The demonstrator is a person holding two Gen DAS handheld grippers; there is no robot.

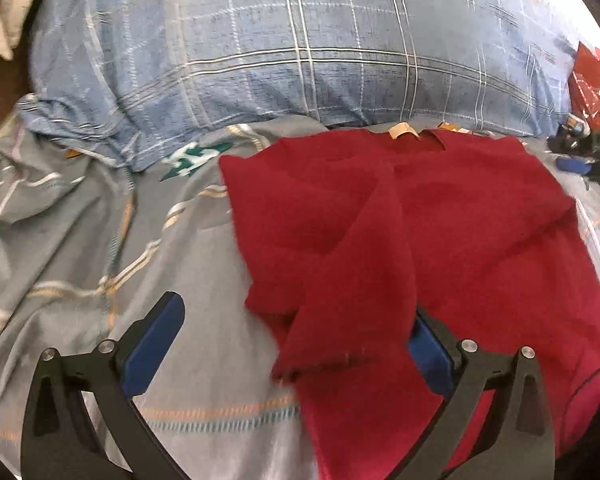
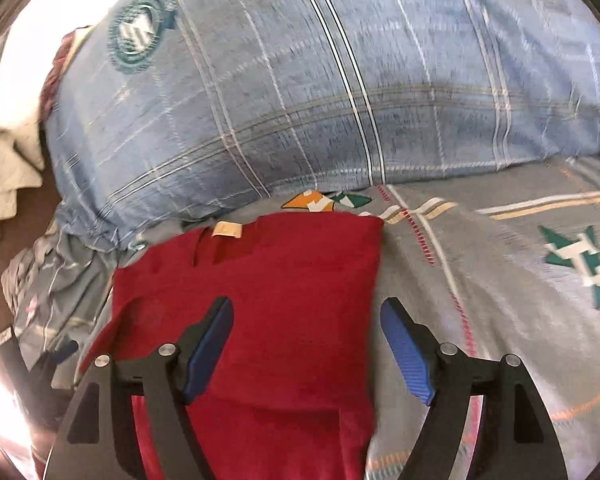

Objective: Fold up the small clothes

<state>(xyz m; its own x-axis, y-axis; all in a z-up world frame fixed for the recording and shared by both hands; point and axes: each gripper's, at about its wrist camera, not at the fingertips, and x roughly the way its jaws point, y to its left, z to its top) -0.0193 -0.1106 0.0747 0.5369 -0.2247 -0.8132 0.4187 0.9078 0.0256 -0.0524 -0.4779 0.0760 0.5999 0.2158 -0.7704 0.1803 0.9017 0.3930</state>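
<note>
A dark red knit garment (image 1: 440, 220) with a beige neck label (image 1: 404, 131) lies on the grey patterned bedsheet (image 1: 100, 240), collar toward the pillow. A sleeve (image 1: 356, 280) is folded across its front. My left gripper (image 1: 296, 340) is open above the garment's lower left edge; the sleeve end lies between the jaws and covers part of the right blue pad (image 1: 428, 356). In the right wrist view the garment (image 2: 268, 280) shows its straight right edge. My right gripper (image 2: 306, 344) is open over that right side, holding nothing.
A large blue plaid pillow (image 1: 300, 40) lies just behind the garment, also in the right wrist view (image 2: 320, 80). Red packaging and dark tools (image 1: 588, 120) sit at the far right. Pale cloth (image 2: 4, 168) lies at the left bed edge.
</note>
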